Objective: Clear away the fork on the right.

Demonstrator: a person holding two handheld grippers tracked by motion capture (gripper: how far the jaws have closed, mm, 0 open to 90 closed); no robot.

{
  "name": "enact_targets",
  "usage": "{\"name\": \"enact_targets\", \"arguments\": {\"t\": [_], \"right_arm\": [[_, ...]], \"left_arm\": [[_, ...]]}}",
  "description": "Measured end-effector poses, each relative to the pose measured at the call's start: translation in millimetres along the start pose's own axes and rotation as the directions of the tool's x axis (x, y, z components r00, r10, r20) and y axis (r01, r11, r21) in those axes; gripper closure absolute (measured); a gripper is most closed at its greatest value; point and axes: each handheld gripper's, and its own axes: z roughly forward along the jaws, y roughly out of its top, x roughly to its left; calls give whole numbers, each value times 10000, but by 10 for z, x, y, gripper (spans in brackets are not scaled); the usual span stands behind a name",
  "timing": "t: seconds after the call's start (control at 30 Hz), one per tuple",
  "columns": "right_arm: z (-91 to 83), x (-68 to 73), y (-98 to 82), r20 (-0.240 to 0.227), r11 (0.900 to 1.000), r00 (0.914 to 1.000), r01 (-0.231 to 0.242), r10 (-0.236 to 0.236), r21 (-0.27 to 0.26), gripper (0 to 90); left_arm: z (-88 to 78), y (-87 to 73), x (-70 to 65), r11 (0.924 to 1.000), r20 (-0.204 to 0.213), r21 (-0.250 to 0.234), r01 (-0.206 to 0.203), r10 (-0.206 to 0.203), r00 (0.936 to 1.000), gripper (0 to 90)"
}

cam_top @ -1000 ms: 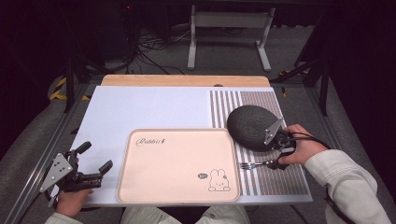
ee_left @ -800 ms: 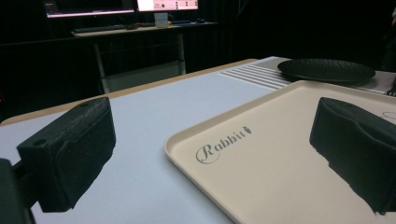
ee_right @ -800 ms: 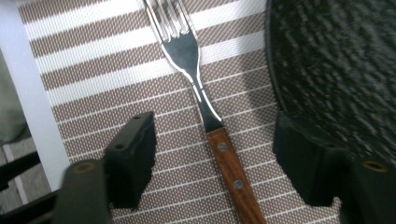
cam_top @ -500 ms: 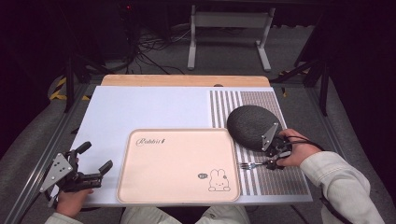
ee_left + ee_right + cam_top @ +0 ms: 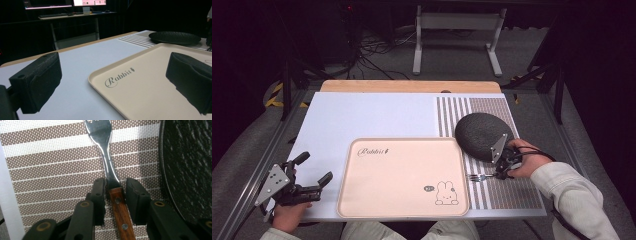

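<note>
A fork (image 5: 477,176) with a wooden handle lies on the striped placemat (image 5: 507,192), just right of the tray. My right gripper (image 5: 499,172) is down at the handle. In the right gripper view its jaws (image 5: 113,183) sit tight on both sides of the handle where it meets the metal neck of the fork (image 5: 107,152). A dark round plate (image 5: 482,136) sits just behind that hand. My left gripper (image 5: 316,168) rests open at the table's front left corner, and the gap between its jaws (image 5: 115,65) holds nothing.
A beige tray (image 5: 402,175) printed with a rabbit lies front and centre on the white mat (image 5: 372,115). Its near corner (image 5: 140,95) lies before the left gripper. The plate's rim (image 5: 190,170) runs close beside the right gripper. A desk frame stands beyond the table.
My right hand has shifted slightly left and down over the fork's handle. The fork's tines stay in the same place. The left gripper has not moved.
</note>
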Motion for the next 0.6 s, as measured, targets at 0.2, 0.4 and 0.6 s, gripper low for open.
{"name": "enact_targets", "arguments": {"t": [0.2, 0.4, 0.6], "right_arm": [[-7, 0, 8, -16, 9992, 9992, 398, -398, 46, 772], [-16, 18, 1, -67, 9979, 9979, 648, -647, 89, 785], [-97, 35, 18, 71, 9963, 9963, 859, -859, -79, 787]], "left_arm": [[0, 1, -2, 10000, 11, 5, -8, 8, 10000, 8], [2, 0, -1, 10000, 11, 0, 6, -6, 10000, 7], [0, 1, -2, 10000, 18, 5, 6, -6, 10000, 7]]}}
